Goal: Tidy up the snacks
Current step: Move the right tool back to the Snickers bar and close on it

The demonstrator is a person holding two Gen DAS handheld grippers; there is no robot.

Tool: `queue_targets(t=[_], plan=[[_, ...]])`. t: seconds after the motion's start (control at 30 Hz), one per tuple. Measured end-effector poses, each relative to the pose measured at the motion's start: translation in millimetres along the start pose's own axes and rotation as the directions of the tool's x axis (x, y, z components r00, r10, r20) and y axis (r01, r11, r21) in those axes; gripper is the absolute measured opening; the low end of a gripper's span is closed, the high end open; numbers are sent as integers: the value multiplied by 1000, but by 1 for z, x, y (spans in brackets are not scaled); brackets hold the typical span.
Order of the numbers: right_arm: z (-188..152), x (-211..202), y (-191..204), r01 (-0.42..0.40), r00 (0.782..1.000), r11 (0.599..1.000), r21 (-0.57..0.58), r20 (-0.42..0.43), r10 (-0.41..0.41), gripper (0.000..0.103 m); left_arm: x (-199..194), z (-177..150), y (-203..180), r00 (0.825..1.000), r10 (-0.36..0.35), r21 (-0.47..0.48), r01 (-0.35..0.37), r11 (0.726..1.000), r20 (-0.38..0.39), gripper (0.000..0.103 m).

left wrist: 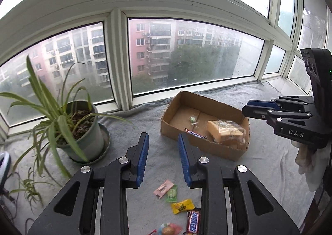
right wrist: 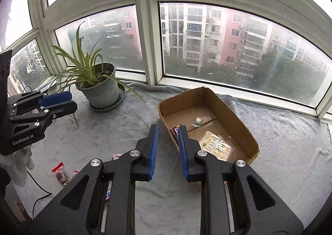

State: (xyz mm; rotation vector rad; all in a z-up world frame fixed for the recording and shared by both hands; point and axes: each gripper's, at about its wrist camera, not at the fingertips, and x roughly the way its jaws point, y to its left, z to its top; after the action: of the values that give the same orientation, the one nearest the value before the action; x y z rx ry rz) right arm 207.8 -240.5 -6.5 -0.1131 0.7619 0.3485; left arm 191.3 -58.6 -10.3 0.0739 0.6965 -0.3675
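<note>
An open cardboard box point(left wrist: 217, 151) lies on the grey towel by the window. It holds a Snickers bar point(left wrist: 196, 133), a wrapped bread loaf point(left wrist: 226, 133) and a small green candy point(left wrist: 193, 119). Loose on the towel below my left gripper point(left wrist: 162, 137) lie a pink packet point(left wrist: 163, 189), a green packet point(left wrist: 172, 193), a yellow packet point(left wrist: 182, 207) and another Snickers point(left wrist: 194, 221). The left jaws stand slightly apart with nothing between them. My right gripper point(right wrist: 168, 128) hovers before the box point(right wrist: 232, 114), narrowly open and empty. A red-wrapped snack point(right wrist: 60, 173) lies at the lower left.
A potted plant point(left wrist: 83, 131) on a saucer stands left of the box, its long leaves spreading over the towel point(right wrist: 103, 131). Window frames close off the back and sides. A black cable point(right wrist: 39, 197) trails at the lower left. Gloved hands hold both grippers.
</note>
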Motion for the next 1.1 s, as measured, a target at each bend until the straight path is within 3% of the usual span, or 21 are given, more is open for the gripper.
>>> queue_targets(t=[0.03, 0.1, 0.2, 0.27, 0.33, 0.47, 0.53, 0.73, 1.1], plan=[[-4, -5, 4, -7, 1000, 1000, -1, 2, 7, 34, -7, -4, 4, 1000, 10, 1, -10, 1000, 2, 28], [-11, -11, 12, -20, 1000, 1000, -4, 2, 20, 41, -19, -14, 12, 1000, 27, -1, -27, 1000, 2, 28], [-22, -13, 23, -39, 999, 999, -7, -19, 38, 41, -33, -30, 26, 999, 46, -18, -46, 999, -10, 28], [-31, -10, 29, -52, 998, 999, 1, -41, 52, 45, -41, -43, 35, 998, 58, -36, -58, 998, -22, 34], [-42, -7, 36, -60, 996, 998, 14, -58, 61, 62, -48, -57, 42, 997, 68, -52, -70, 996, -37, 43], [-63, 4, 46, -82, 991, 996, 37, -105, 86, 65, -53, -85, 57, 993, 83, -98, -90, 991, -80, 50], [-75, 12, 48, -90, 986, 993, 78, -134, 100, 72, -53, -99, 63, 991, 77, -127, -91, 988, -107, 51], [-109, 47, 51, -100, 962, 980, 173, -233, 140, 74, -49, -139, 75, 983, 49, -217, -88, 972, -178, 51], [-140, 86, 65, -108, 930, 955, 276, -310, 195, 73, -19, -169, 48, 968, -52, -281, -19, 960, -245, 51]])
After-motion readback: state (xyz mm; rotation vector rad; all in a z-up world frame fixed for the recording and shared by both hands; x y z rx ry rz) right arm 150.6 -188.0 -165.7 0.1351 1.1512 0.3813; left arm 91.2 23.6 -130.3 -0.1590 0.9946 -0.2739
